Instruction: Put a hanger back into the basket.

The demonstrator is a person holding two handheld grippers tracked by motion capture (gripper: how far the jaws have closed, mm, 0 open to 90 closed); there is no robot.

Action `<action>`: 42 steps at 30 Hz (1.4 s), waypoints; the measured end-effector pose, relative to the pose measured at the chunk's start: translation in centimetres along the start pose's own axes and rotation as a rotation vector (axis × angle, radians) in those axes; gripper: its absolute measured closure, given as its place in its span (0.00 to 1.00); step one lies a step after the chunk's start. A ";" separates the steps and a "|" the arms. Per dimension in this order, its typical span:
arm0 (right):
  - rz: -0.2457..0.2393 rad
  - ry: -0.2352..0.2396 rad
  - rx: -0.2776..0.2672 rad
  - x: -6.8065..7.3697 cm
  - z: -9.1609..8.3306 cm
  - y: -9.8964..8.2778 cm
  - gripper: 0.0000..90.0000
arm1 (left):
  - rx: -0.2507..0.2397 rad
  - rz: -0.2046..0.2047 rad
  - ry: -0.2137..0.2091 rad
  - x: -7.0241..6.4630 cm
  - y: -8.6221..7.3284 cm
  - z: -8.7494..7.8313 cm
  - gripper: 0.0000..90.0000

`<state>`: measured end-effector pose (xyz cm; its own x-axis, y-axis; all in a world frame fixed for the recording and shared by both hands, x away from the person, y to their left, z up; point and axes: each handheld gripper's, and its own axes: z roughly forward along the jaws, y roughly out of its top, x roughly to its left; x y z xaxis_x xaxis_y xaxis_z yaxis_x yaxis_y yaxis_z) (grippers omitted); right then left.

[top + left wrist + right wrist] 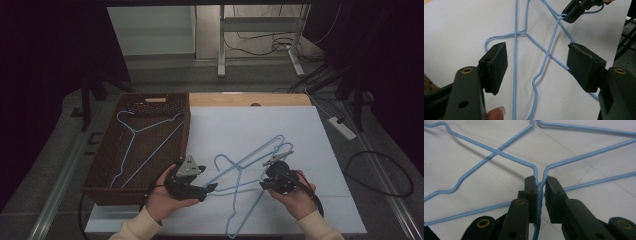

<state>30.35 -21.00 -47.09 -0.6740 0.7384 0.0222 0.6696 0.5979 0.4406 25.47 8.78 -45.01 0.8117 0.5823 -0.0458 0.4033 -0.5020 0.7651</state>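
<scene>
Two blue wire hangers lie crossed over each other on the white table top (240,125). My right gripper (263,184) (540,180) is shut on the twisted neck of one hanger (539,195), whose arms fan out ahead of the jaws. The other hanger's hook (221,159) (487,42) curls just beyond my left gripper (212,188) (536,51). That gripper is open above the table, its jaws wide apart, with crossed hanger wires (544,67) showing between them and nothing gripped. In the left gripper view the right gripper (574,11) shows at the top right.
A brown woven basket (100,170) stands at the table's left with a third blue hanger (145,130) lying inside. A wooden strip (250,99) runs along the table's far edge. Cables and a power strip (342,127) lie on the floor to the right.
</scene>
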 end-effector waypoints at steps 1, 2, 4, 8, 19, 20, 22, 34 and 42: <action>0.000 0.000 -0.001 0.0 0.0 0.0 0.89 | 0.005 0.001 -0.003 -0.1 0.1 0.2 0.36; 0.000 0.000 -0.001 0.0 0.0 0.0 0.89 | 0.008 0.001 -0.006 -0.2 0.1 0.4 0.36; 0.001 0.000 -0.003 0.0 -0.1 0.0 0.89 | 0.017 0.001 -0.010 -0.3 0.2 0.8 0.36; 0.000 0.002 -0.003 0.0 -0.1 -0.1 0.89 | 0.030 0.000 -0.016 -0.8 0.4 1.5 0.36; 0.004 0.009 -0.011 -0.1 -0.2 -0.1 0.89 | 0.082 0.041 -0.032 -2.4 0.8 3.8 0.35; 0.004 0.009 -0.011 -0.1 -0.2 -0.1 0.89 | 0.090 0.049 -0.034 -2.4 0.8 4.0 0.35; 0.005 0.010 -0.012 -0.2 -0.3 -0.1 0.89 | 0.093 0.046 -0.036 -2.5 1.0 4.3 0.35; 0.015 0.018 -0.019 -0.4 -0.5 -0.2 0.89 | 0.167 0.064 -0.049 -2.7 1.0 7.4 0.36; 0.016 0.026 -0.023 -0.1 -0.6 -0.1 0.89 | 0.193 0.054 -0.050 -2.2 1.0 9.5 0.42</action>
<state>30.19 -21.32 -46.62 -0.6713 0.7393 0.0522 0.6732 0.5788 0.4601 28.10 0.95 -50.28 0.8525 0.5210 -0.0432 0.4278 -0.6477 0.6304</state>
